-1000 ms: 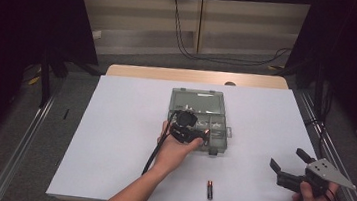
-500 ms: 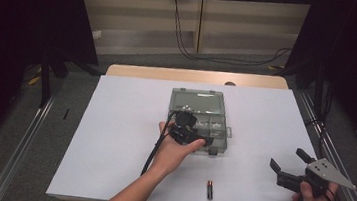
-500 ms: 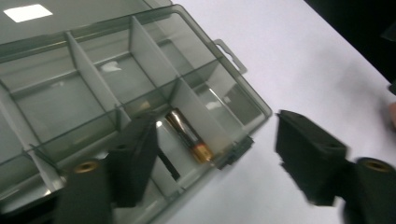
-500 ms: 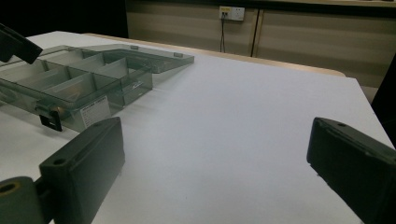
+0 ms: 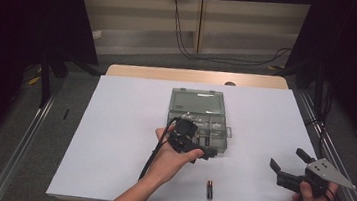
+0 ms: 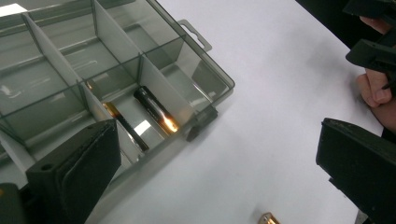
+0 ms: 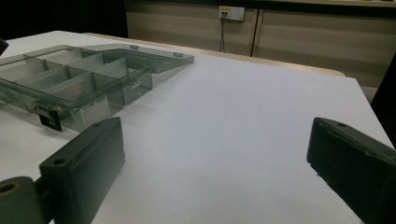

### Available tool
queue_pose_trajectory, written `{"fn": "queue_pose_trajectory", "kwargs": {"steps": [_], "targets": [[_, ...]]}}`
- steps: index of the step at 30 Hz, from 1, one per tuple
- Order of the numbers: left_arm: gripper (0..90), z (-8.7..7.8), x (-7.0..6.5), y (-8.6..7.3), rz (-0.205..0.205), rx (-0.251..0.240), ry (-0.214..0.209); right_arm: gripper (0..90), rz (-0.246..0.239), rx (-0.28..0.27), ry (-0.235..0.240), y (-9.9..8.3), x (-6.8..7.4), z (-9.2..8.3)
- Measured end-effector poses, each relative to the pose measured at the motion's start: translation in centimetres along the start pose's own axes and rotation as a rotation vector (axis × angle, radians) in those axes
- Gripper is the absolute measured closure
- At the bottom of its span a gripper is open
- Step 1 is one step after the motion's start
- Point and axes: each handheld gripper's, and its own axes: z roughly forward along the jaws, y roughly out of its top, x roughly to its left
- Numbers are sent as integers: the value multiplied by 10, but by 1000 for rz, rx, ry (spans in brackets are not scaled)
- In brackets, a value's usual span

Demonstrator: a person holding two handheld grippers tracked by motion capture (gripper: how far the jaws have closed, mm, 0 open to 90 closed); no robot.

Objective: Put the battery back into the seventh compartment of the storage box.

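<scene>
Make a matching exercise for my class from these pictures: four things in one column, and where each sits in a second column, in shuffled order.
Things
1. loose battery
2. organiser box
3. right gripper
4. boxed batteries

Places
A. in a corner compartment by the latch
B. near the table's right edge
C. on the white sheet, in front of the box
D. lid open, at the table's middle

Pairs: 1-C, 2-D, 3-B, 4-A
</scene>
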Motion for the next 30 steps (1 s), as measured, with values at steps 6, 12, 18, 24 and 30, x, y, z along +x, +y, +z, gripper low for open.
{"fn": "queue_pose_trajectory", "kwargs": {"steps": [6, 12, 18, 24, 30], "targets": [[0, -4, -7, -7, 9, 10, -6, 35, 1, 0, 1, 0, 0, 0], [1, -2, -16, -17, 19, 25, -12, 35, -1, -2, 2, 0, 0, 0], [4, -1, -21, -25, 26, 37, -22, 25, 12, -9, 1, 0, -1, -1], [8, -1, -26, -32, 31, 47, -33, 4, 5, -11, 5, 0, -1, -1], [24, 0, -31, -37, 30, 52, -39, 3, 6, -11, 2, 0, 0, -1]]}}
